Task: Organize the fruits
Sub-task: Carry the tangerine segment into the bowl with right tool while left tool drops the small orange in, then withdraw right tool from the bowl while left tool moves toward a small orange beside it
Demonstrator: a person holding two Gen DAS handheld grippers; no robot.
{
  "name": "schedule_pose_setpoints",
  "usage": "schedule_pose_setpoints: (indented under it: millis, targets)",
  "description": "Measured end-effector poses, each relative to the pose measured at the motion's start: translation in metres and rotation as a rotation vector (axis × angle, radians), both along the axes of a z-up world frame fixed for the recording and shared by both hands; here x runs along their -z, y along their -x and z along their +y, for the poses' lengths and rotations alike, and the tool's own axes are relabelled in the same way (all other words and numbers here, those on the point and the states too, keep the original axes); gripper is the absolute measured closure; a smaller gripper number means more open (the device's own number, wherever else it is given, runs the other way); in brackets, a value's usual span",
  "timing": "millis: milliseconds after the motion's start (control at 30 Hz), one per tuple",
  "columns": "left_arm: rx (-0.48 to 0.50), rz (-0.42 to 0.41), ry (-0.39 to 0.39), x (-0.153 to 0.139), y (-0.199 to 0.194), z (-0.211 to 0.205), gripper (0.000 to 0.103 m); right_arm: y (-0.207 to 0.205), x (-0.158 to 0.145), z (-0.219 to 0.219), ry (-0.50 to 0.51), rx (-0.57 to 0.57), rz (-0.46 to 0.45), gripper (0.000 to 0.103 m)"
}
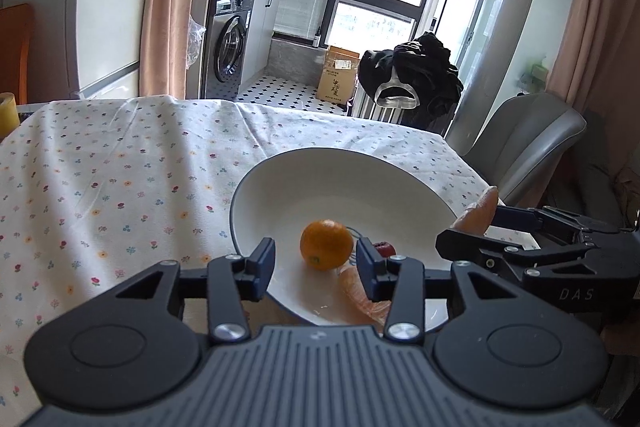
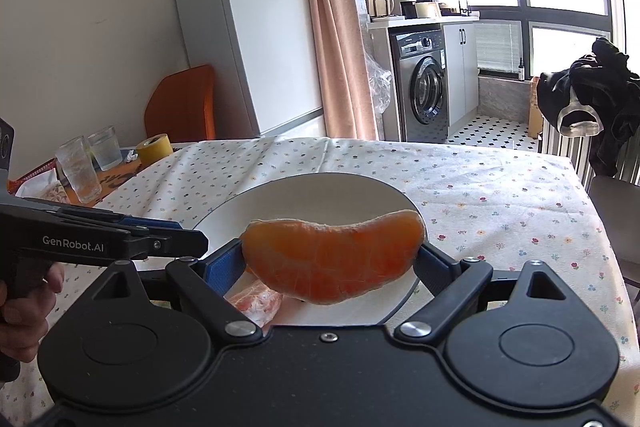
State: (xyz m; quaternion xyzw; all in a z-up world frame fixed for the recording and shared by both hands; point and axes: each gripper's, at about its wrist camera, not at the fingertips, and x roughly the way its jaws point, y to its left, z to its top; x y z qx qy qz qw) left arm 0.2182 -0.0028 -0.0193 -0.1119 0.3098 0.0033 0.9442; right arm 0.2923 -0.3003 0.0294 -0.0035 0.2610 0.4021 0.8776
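Note:
A white bowl-like plate (image 1: 280, 187) rests on the flowered tablecloth. In it lie a small whole orange (image 1: 326, 245), a peeled orange segment (image 1: 360, 293) and a small red fruit (image 1: 385, 249). My left gripper (image 1: 316, 263) hovers open over the plate's near rim, its fingers either side of the orange without touching it. My right gripper (image 2: 334, 261) is shut on a large peeled orange segment (image 2: 334, 259), held above the plate (image 2: 320, 187); the same segment (image 1: 478, 213) shows at the plate's right edge in the left wrist view. Another peeled segment (image 2: 258, 301) lies below it.
Two glasses (image 2: 86, 163) and a yellow tape roll (image 2: 154, 149) stand at the table's far left. An orange chair (image 2: 182, 103), a fridge (image 2: 244, 27) and a washing machine (image 1: 230, 43) lie beyond. A grey chair (image 1: 528, 135) stands at the table's right. A hand (image 2: 24, 307) holds the left gripper.

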Motion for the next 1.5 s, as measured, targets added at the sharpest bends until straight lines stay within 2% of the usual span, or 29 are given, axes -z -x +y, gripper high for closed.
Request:
schedule_pose_setpoints:
  millis: [167, 300, 367, 467, 667, 1500]
  targets:
    - [-0.031, 0.010, -0.012, 0.001, 0.004, 0.006, 0.058, -0.009, -0.003, 0.004, 0.003, -0.004, -0.001, 0.014]
    - [-0.066, 0.010, -0.032, 0.000, 0.010, 0.010, 0.046, -0.009, -0.003, 0.010, 0.016, -0.030, -0.002, 0.011]
    - [-0.079, 0.015, -0.037, 0.000, 0.013, 0.011, 0.041, -0.006, -0.004, 0.010, 0.012, -0.026, -0.019, 0.004]
    - [-0.089, 0.014, -0.037, 0.001, 0.018, 0.012, 0.031, -0.006, -0.005, 0.006, 0.006, -0.020, -0.011, 0.004]
    - [-0.103, 0.004, -0.050, -0.002, 0.031, 0.011, 0.023, 0.001, -0.008, -0.001, -0.005, -0.010, 0.010, 0.000]
    - [-0.166, -0.020, -0.029, -0.005, 0.083, 0.006, 0.020, 0.040, -0.010, -0.023, -0.022, -0.014, 0.044, 0.000]
